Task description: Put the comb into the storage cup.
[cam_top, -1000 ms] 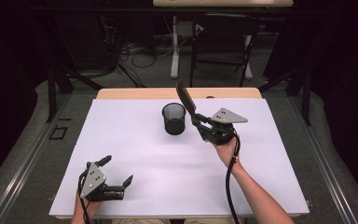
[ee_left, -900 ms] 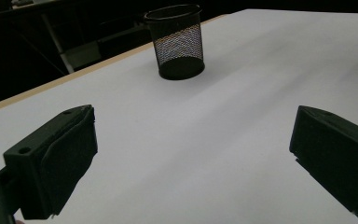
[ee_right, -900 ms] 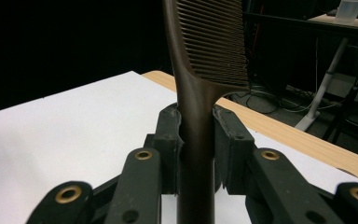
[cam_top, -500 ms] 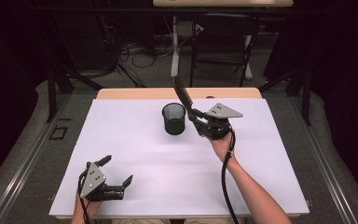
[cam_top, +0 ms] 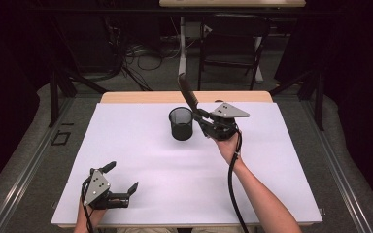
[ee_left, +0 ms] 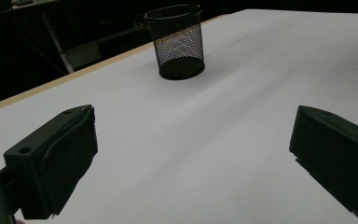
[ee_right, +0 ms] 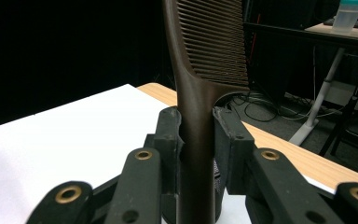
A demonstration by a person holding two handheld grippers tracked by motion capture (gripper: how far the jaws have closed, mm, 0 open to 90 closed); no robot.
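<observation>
A black mesh cup (cam_top: 180, 124) stands upright on the far middle of the white table (cam_top: 281, 165); the left gripper view has the cup (ee_left: 177, 42) ahead of the jaws. My right gripper (cam_top: 200, 116) hovers just right of the cup, shut on the handle of a dark comb (cam_top: 186, 94) that slants up and to the left above the cup's rim. In the right gripper view the comb (ee_right: 200, 70) rises between the pads of the right gripper (ee_right: 196, 135). My left gripper (cam_top: 123, 176) lies near the front left corner, open, with nothing between its jaws (ee_left: 191, 154).
The table's wooden far edge (cam_top: 141, 97) shows past the white sheet. Behind the table stand a chair (cam_top: 233, 48), desk legs and floor cables. A plastic bottle (ee_right: 349, 14) sits on a desk in the background.
The right gripper has carried the comb a little left and up toward the cup, and the comb stands steeper. The left gripper has not moved.
</observation>
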